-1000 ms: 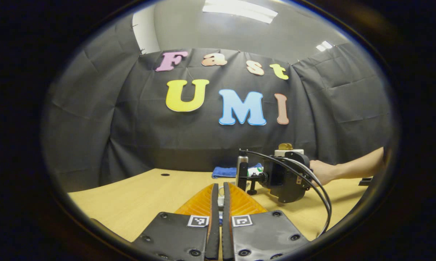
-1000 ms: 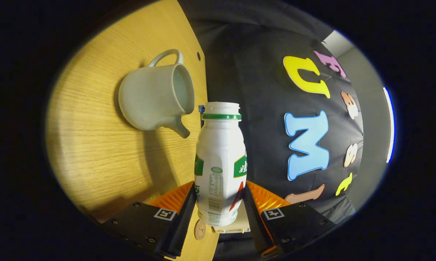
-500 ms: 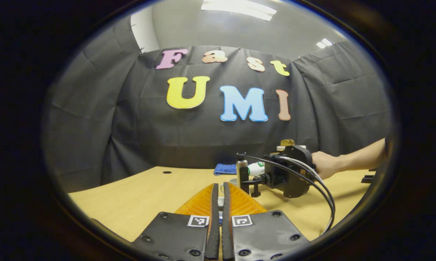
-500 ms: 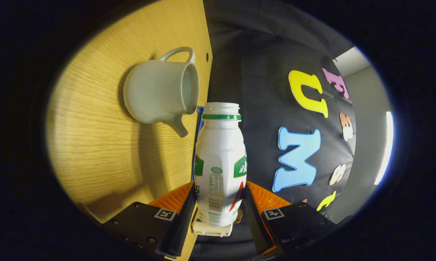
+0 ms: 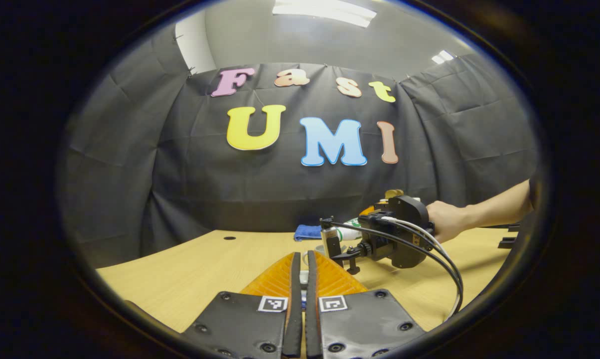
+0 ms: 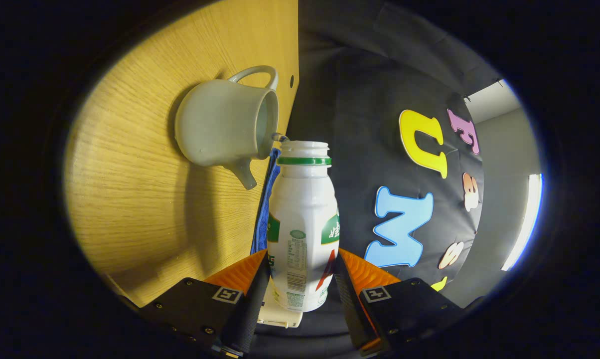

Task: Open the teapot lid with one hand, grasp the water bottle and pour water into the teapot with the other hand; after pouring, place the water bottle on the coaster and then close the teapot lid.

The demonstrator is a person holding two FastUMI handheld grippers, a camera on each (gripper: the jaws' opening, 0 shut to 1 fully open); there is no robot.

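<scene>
- The white plastic water bottle [image 6: 303,224] with a green neck ring, between the right hand-held gripper's [image 6: 300,279] fingers, bears a green-and-white label; its print is too small to read.

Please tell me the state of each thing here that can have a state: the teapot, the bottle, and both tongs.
teapot: lid off, standing on the table
water bottle: uncapped, tipped toward the teapot's opening, a little water at its mouth
right tongs: shut on the water bottle
left tongs: nearly shut on something small, hard to make out
</scene>
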